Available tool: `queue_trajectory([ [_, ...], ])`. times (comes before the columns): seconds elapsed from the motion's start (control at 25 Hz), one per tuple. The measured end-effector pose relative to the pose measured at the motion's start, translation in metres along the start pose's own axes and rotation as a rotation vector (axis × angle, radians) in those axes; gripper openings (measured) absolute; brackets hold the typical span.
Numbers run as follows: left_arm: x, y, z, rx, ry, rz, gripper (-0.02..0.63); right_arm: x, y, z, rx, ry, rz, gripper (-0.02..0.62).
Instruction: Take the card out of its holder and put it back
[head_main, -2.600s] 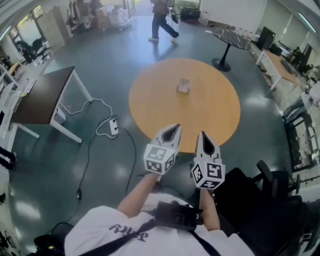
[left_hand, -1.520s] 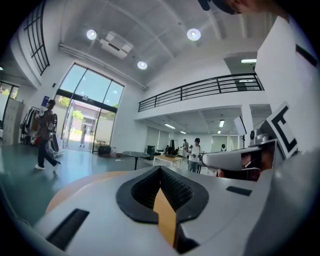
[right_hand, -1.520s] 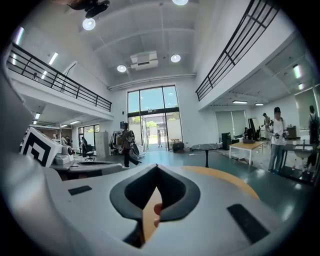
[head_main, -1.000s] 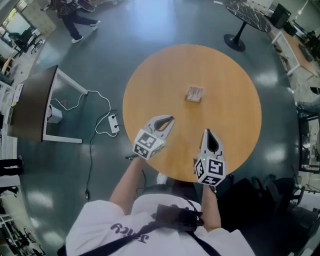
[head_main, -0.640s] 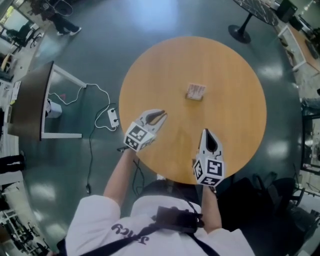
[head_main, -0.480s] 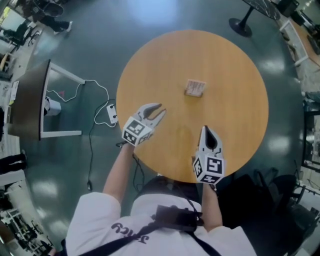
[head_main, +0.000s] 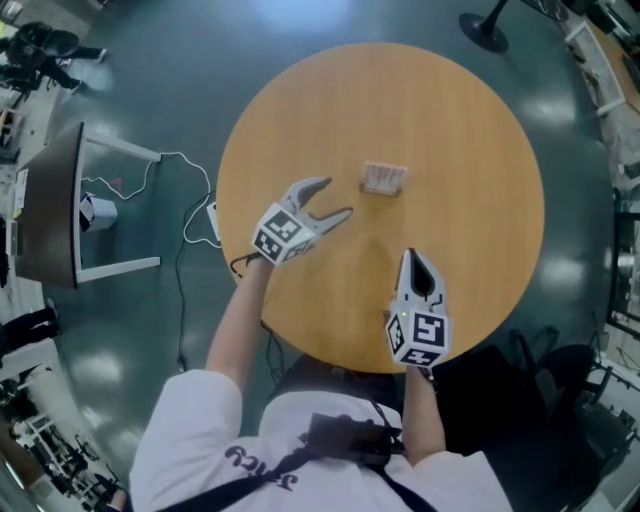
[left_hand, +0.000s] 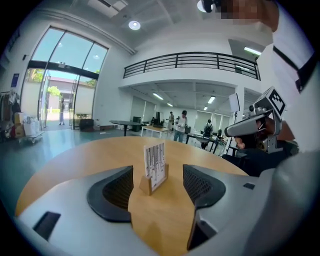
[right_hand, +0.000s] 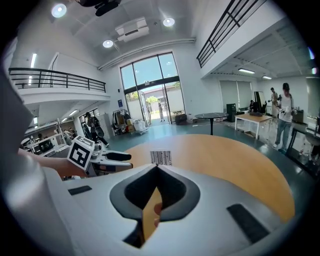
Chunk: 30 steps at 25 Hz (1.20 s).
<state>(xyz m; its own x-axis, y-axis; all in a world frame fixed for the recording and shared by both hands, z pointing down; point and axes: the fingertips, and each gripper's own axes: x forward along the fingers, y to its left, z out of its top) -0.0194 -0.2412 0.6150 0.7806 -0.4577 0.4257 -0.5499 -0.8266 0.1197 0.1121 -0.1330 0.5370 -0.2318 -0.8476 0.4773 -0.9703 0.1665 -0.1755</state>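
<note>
A white card with black stripes (left_hand: 155, 160) stands upright in a small wooden holder (head_main: 384, 178) near the middle of the round wooden table (head_main: 470, 130). My left gripper (head_main: 335, 198) hovers just left of the holder, a short gap away, its jaws opening with nothing between them. In the left gripper view the card and the holder (left_hand: 146, 184) stand a little ahead of the jaws, on the line between them. My right gripper (head_main: 416, 260) is shut and empty over the table's near side, pointing toward the card (right_hand: 161, 157).
A dark desk (head_main: 48, 205) stands on the floor at the left, with a power strip and cable (head_main: 213, 222) beside the table. A black chair (head_main: 545, 375) sits at the lower right. People stand far back in the hall (left_hand: 179, 125).
My left gripper has moved forward and right toward the card holder, and its jaws have gone from shut to wide apart. The right gripper has kept its place, still shut.
</note>
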Motion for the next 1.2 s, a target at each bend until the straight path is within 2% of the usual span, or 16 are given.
queue_trajectory([
  [0.24,0.043,0.007,0.01,0.046,0.017,-0.082,0.307,0.012,-0.015,-0.005,0.011,0.032,0.001,0.02],
  [0.4,0.066,0.011,0.021,0.048,0.005,-0.13,0.307,0.02,-0.023,-0.006,0.016,0.05,-0.001,0.02],
  [0.72,0.095,-0.012,0.039,0.063,-0.02,-0.296,0.277,0.033,-0.044,0.005,0.016,0.045,-0.005,0.02],
  [1.08,0.097,-0.025,0.052,0.098,-0.04,-0.432,0.048,0.036,-0.046,0.004,0.02,0.048,-0.003,0.02],
  [1.2,0.097,-0.029,0.05,0.099,-0.037,-0.484,0.026,0.035,-0.043,0.004,0.025,0.046,-0.002,0.02],
])
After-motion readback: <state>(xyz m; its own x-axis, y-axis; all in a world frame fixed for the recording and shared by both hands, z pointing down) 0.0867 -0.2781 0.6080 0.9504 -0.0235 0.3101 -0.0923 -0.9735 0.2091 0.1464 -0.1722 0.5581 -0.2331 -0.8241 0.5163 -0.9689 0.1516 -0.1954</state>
